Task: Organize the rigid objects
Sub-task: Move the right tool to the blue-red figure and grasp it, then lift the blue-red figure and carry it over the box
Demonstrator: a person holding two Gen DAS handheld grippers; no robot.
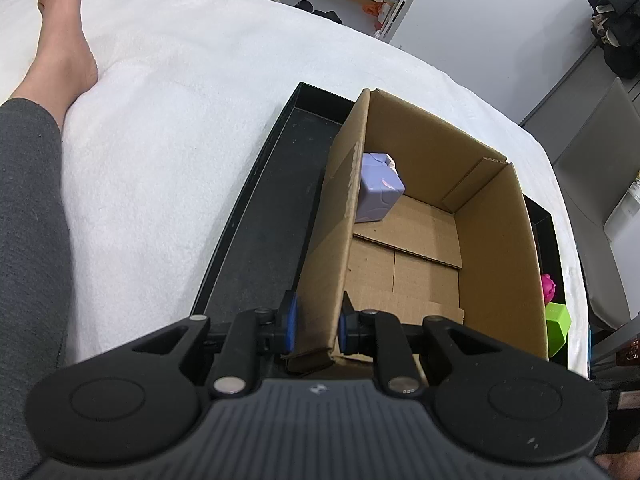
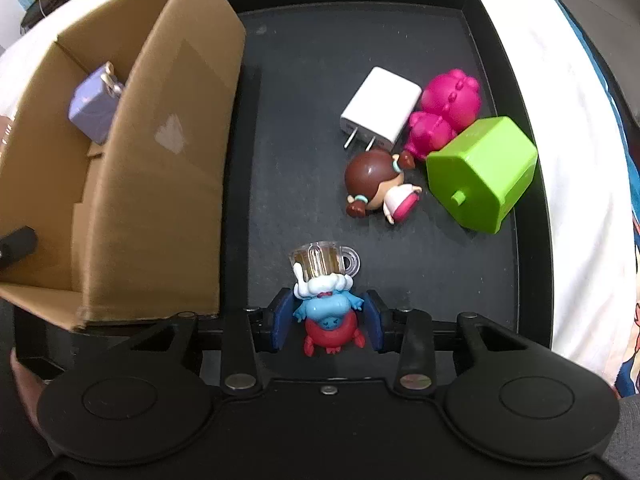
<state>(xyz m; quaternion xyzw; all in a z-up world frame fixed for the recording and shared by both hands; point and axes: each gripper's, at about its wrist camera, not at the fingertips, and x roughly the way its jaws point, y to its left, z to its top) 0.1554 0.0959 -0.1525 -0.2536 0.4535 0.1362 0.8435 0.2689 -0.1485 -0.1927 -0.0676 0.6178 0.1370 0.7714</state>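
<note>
My left gripper [image 1: 316,324] is shut on the near left wall of the open cardboard box [image 1: 496,240], which stands in a black tray [image 1: 260,216]. A lilac cube toy [image 1: 378,188] lies inside the box at its far left corner; it also shows in the right wrist view [image 2: 94,108]. My right gripper [image 2: 328,320] is shut on a blue figurine with a beer mug [image 2: 326,292], held over the tray [image 2: 304,80]. On the tray lie a white charger [image 2: 380,108], a pink toy [image 2: 444,108], a green block [image 2: 484,172] and a brown-haired doll [image 2: 376,184].
The tray sits on a white blanket [image 1: 180,120]. A person's leg and bare foot [image 1: 60,40] lie on the blanket at the left. The box wall [image 2: 172,152] stands just left of my right gripper. Room furniture lies beyond the bed.
</note>
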